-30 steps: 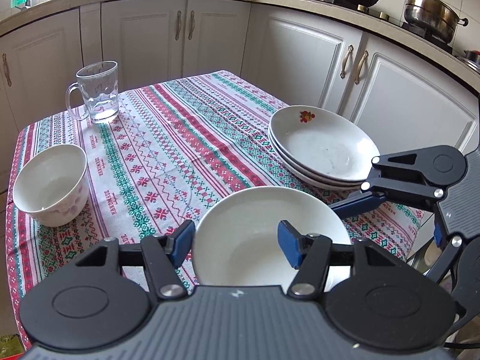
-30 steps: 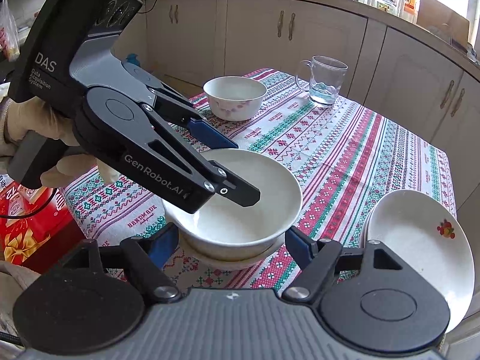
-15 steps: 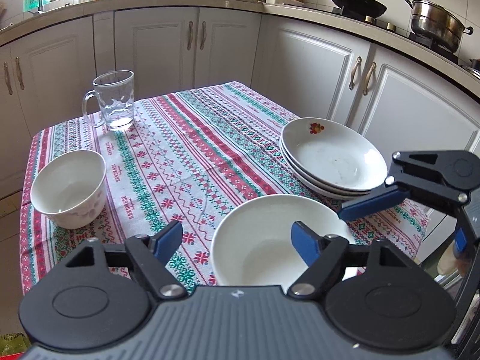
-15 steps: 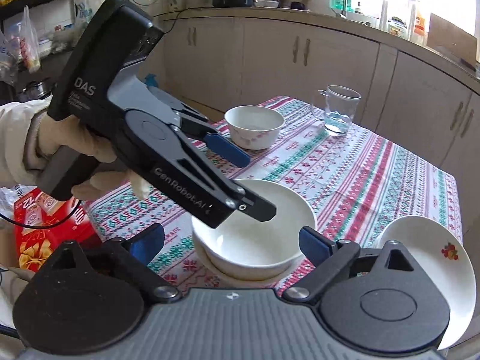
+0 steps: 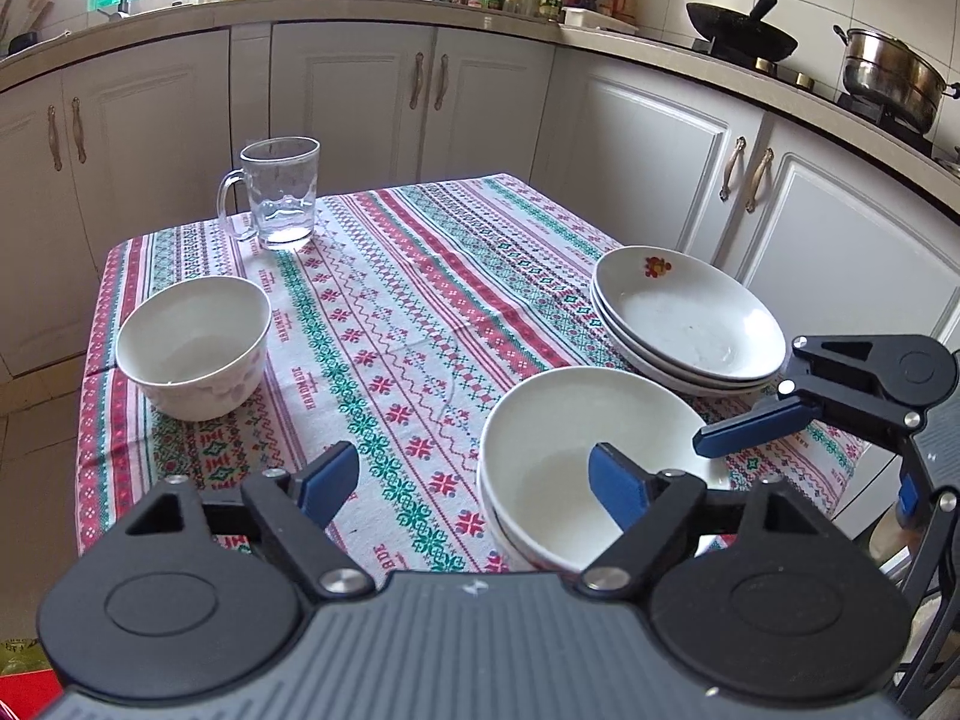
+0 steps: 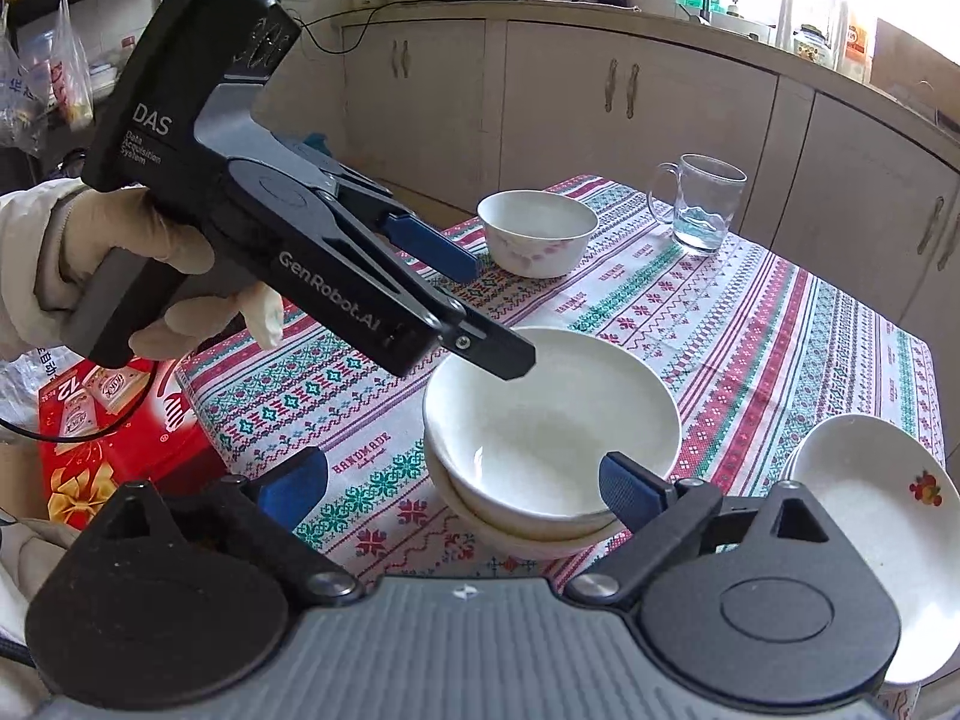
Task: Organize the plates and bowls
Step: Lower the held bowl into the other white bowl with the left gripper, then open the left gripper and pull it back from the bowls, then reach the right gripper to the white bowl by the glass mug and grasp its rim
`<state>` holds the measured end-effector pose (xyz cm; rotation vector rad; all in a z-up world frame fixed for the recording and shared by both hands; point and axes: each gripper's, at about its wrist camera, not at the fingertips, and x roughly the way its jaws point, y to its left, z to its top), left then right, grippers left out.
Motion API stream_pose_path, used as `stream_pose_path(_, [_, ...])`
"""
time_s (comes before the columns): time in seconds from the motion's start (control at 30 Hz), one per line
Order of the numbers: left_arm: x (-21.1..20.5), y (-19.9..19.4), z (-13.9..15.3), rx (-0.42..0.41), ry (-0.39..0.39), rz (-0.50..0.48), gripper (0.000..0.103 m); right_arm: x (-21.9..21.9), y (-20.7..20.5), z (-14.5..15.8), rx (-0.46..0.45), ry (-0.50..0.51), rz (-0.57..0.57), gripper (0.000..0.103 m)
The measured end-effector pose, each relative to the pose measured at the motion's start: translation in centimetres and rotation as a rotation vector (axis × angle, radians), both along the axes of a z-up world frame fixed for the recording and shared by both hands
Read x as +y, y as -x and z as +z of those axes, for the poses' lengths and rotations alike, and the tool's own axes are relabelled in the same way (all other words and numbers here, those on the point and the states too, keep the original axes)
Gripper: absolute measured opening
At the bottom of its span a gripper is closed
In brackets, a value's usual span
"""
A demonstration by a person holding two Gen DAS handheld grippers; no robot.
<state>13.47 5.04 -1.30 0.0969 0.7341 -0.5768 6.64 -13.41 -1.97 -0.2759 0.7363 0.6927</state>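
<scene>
Left wrist view
Left gripper [image 5: 474, 486]: jaws have just been opening and now stand spread. One blue pad hangs over the cloth, the other over the rim of the nested bowls; neither presses on anything.
Nested bowls [image 5: 558, 450]: two white bowls, one seated inside the other, at the near edge of the tabletop, right of centre.
Plate stack [image 5: 690, 324]: shallow white plates piled by the right edge, the top one with a small red flower print on its far rim. Just beyond the nested bowls.
Small bowl [image 5: 195, 345]: alone and upright near the left edge, well apart from the stack.
Glass mug [image 5: 279, 192]: at the far left corner, a little water in the bottom.
Right gripper [image 5: 750, 423]: reaches in from the right edge, one blue finger low over the cloth beside the nested bowls; its other finger is mostly hidden.
Tablecloth [image 5: 384, 312]: red, green and white stripes.

Right wrist view
Right gripper [image 6: 462, 489]: jaws have just been opening, now spread wide astride the nested bowls [image 6: 552, 438], pads clear of the rim.
Left gripper [image 6: 480, 306]: held in a gloved hand [image 6: 126, 264], tips apart above the bowls' far rim, touching nothing.
Plate stack [image 6: 882, 516]: at the right edge, flower print showing.
Small bowl [image 6: 537, 231]: near the far edge, glass mug [image 6: 699, 204] beside it.
Red box [image 6: 114, 438]: below the table's left edge.
</scene>
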Motion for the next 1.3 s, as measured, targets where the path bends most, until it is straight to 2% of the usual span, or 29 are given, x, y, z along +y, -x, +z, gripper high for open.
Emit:
stream_pose_path(0.1, [0.5, 0.2, -0.1, -0.003, 0.002, 0.004, 0.085, -0.2, 0.2, 0.1, 0.004, -0.016, -0.002, 0.099])
stream_pose_path(0.23, [1.4, 0.4, -0.2, -0.039, 0.005, 0.036, 0.094, -0.6, 0.2, 0.9, -0.005, -0.036, -0.023, 0.099])
stream_pose_path(0.3, [1.9, 0.4, -0.3, -0.054, 0.008, 0.053, 0.099, -0.5, -0.1, 1.6, -0.026, -0.022, -0.032, 0.101])
stream_pose_path(0.4, [2.8, 0.2, -0.6, -0.081, -0.002, 0.09, 0.1, -0.5, -1.0, 2.7, -0.059, 0.006, -0.039, 0.103])
stream_pose_path(0.53, [4.2, -0.9, -1.3, -0.084, -0.039, 0.147, 0.101, -0.2, -3.2, 3.7, -0.068, 0.068, -0.032, 0.103])
stream_pose_path(0.7, [6.0, -2.5, -2.6, -0.055, -0.046, 0.193, 0.101, 0.5, -6.7, 4.7, -0.062, 0.113, -0.018, 0.103])
stream_pose_path(0.97, [7.2, -5.2, -3.7, -0.128, -0.114, 0.273, 0.101, 2.5, -12.9, 5.2, -0.016, 0.161, 0.057, 0.103])
stream_pose_path(1.3, [6.6, -8.5, -5.3, -0.195, -0.16, 0.278, 0.101, 6.3, -19.5, 5.7, 0.051, 0.208, 0.219, 0.103])
